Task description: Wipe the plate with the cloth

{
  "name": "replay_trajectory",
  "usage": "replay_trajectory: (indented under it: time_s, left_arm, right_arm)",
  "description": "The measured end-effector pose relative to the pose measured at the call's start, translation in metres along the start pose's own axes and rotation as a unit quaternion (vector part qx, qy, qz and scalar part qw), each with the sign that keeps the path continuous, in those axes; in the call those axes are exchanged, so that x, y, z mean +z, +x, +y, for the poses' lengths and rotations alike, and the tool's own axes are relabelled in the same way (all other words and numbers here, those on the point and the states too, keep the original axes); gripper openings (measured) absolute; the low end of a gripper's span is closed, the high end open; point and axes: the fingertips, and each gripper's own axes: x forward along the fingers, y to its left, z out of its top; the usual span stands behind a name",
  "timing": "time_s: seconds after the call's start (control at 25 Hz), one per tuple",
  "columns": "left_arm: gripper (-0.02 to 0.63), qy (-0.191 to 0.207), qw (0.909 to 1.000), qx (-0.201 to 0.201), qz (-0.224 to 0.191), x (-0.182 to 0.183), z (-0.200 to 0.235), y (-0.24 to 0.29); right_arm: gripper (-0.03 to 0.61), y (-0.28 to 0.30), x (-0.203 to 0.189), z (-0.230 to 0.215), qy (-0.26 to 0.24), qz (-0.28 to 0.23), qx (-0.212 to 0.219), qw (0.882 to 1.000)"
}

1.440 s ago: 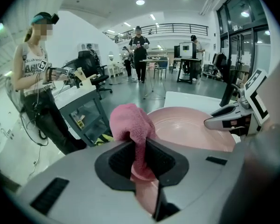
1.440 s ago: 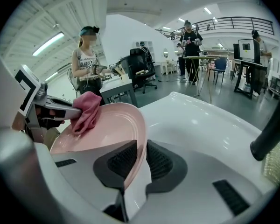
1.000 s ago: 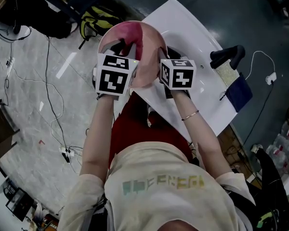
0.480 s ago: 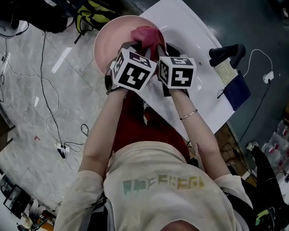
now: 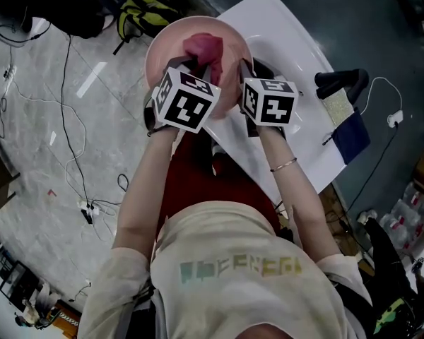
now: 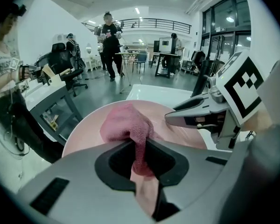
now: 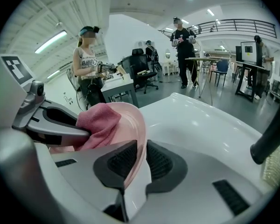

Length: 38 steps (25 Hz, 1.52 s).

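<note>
A pink plate (image 5: pixel 168 51) is held up tilted above the left end of a white table (image 5: pixel 283 55). My right gripper (image 5: pixel 244 68) is shut on its right rim (image 7: pixel 137 139). My left gripper (image 5: pixel 198 68) is shut on a bunched pink-red cloth (image 5: pixel 203 48), which lies pressed against the plate's inner face (image 6: pixel 172 136). In the left gripper view the cloth (image 6: pixel 127 125) runs down between the jaws. The right gripper view shows the cloth (image 7: pixel 99 124) bulging from the left gripper's fingers (image 7: pixel 60 125) over the plate.
A black handled tool (image 5: pixel 341 82), a pale sponge (image 5: pixel 337 106) and a dark blue cloth (image 5: pixel 353 136) lie at the table's right end. A yellow-black bag (image 5: pixel 145 14) and cables (image 5: pixel 67 97) lie on the floor. People, desks and chairs stand in the room beyond.
The left gripper with the cloth has swung across the plate's face, its marker cube turning. The plate and right gripper have shifted slightly right.
</note>
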Motion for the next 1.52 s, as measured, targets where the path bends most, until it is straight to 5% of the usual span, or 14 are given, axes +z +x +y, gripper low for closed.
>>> replay_trajectory:
  time_s: [0.76,1.12,1.36,1.52]
  left_arm:
    - [0.069,-0.022,0.9963,0.081,0.019,-0.029,0.049,-0.030]
    - [0.067,-0.059,0.9903,0.124,-0.019,-0.028,0.074,-0.062]
    - [0.068,-0.092,0.9915,0.064,-0.066,0.002,0.031,-0.069]
    - [0.067,-0.080,0.9944,0.018,-0.066,0.012,-0.012,-0.056]
  right_arm:
    - [0.084,-0.007,-0.001,0.001,-0.004,-0.004,-0.009,1.000]
    - [0.084,-0.008,-0.002,0.004,-0.003,-0.005,-0.009,1.000]
    - [0.084,-0.008,-0.005,0.001,-0.005,-0.010,-0.004,1.000]
    - [0.084,-0.010,-0.004,0.001,-0.006,-0.011,-0.005,1.000]
